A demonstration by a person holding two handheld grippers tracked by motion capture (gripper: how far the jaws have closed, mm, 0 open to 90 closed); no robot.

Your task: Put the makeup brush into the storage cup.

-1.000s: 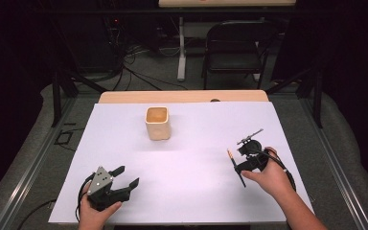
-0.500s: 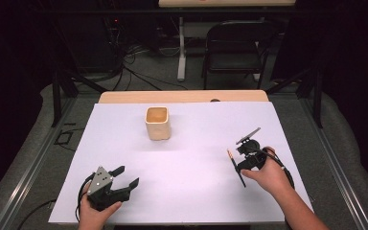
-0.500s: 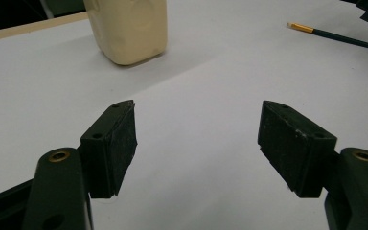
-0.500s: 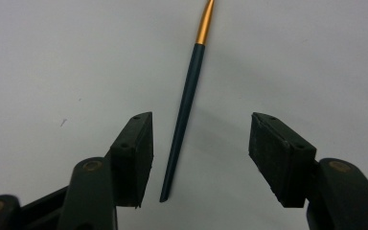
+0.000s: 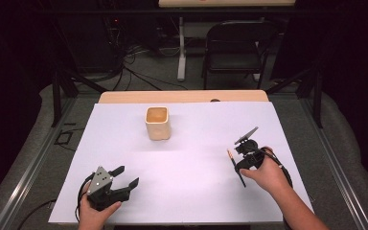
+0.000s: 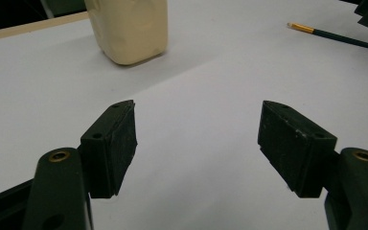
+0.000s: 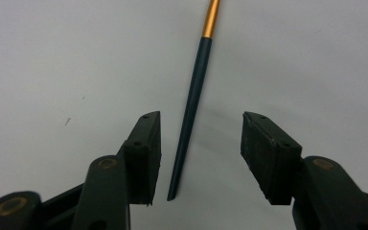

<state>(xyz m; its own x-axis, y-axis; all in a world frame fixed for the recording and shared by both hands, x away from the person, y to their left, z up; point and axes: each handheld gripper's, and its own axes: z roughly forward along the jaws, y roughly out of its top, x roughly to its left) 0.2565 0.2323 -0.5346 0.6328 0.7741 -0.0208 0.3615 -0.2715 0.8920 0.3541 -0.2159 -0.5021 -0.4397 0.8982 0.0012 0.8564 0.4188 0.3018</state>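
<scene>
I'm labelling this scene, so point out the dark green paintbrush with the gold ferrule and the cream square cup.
Dark green paintbrush with gold ferrule (image 7: 191, 103), right gripper view, middle of its handle.
Cream square cup (image 5: 157, 129), high view, its front wall.

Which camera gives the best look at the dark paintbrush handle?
The right gripper view: the paintbrush handle lies close up between the open tool pads. The high view shows it small, by the right hand; the left gripper view shows it far off.
</scene>
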